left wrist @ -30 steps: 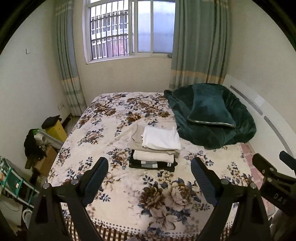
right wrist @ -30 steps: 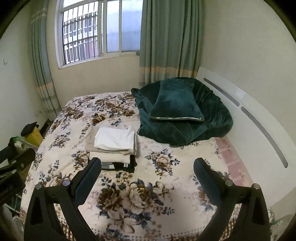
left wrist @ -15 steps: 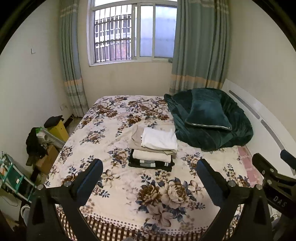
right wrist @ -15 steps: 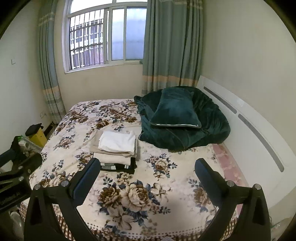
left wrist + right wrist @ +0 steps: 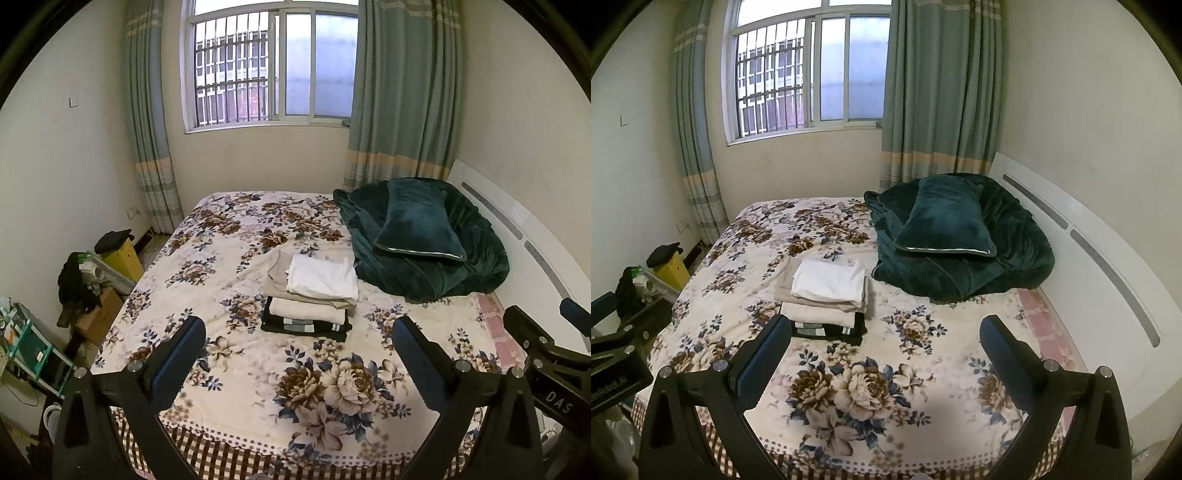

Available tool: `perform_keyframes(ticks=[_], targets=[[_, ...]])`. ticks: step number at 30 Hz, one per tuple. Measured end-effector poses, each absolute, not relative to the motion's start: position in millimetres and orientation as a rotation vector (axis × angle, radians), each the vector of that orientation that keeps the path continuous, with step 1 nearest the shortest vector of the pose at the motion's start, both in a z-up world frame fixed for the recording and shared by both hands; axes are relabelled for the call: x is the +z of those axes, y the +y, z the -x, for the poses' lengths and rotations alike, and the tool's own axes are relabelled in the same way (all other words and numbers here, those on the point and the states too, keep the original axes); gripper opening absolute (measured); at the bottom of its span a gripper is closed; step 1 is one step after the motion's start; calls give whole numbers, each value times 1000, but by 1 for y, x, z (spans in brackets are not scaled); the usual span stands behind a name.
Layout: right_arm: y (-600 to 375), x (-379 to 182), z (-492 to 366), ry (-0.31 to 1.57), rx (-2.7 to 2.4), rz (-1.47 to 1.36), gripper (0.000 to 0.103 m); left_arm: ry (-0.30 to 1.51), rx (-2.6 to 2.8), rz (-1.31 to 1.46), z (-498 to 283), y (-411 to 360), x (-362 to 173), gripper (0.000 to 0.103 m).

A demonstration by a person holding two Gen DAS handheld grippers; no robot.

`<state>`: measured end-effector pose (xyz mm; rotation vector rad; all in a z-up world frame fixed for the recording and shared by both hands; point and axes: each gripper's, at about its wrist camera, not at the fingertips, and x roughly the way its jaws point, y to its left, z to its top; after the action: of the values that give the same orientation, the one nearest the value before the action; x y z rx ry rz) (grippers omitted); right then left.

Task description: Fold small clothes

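A stack of folded clothes (image 5: 314,295) (image 5: 827,295) lies in the middle of the floral bedspread (image 5: 258,376) (image 5: 871,391): a white piece (image 5: 322,277) (image 5: 829,279) on top, beige ones under it, a black one (image 5: 304,328) at the bottom. My left gripper (image 5: 299,349) hovers over the near end of the bed, short of the stack, open and empty. My right gripper (image 5: 882,347) hangs beside it to the right, also open with nothing between its fingers. Each gripper's body shows at the edge of the other's view.
A dark green blanket (image 5: 436,266) (image 5: 990,258) with a matching pillow (image 5: 421,225) (image 5: 945,221) on it fills the bed's far right by the white headboard (image 5: 1082,254). Left of the bed stand a yellow bin (image 5: 123,256), a cardboard box (image 5: 99,315) and clutter. A window is behind.
Both grippers have drawn back and slightly up from the bed, so the stack looks farther and smaller. The left gripper's jaws have spread a little wider.
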<state>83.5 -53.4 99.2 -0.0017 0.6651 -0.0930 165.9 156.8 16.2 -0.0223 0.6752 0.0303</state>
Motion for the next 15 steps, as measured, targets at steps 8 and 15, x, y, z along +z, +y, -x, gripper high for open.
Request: perform_keyframes(ticks=[8, 15], targets=[[-55, 101, -88, 665, -65, 8, 103, 674, 46, 18, -162, 153, 19, 103], [-52, 100, -88, 663, -47, 15, 103, 671, 53, 16, -159, 151, 22, 103]])
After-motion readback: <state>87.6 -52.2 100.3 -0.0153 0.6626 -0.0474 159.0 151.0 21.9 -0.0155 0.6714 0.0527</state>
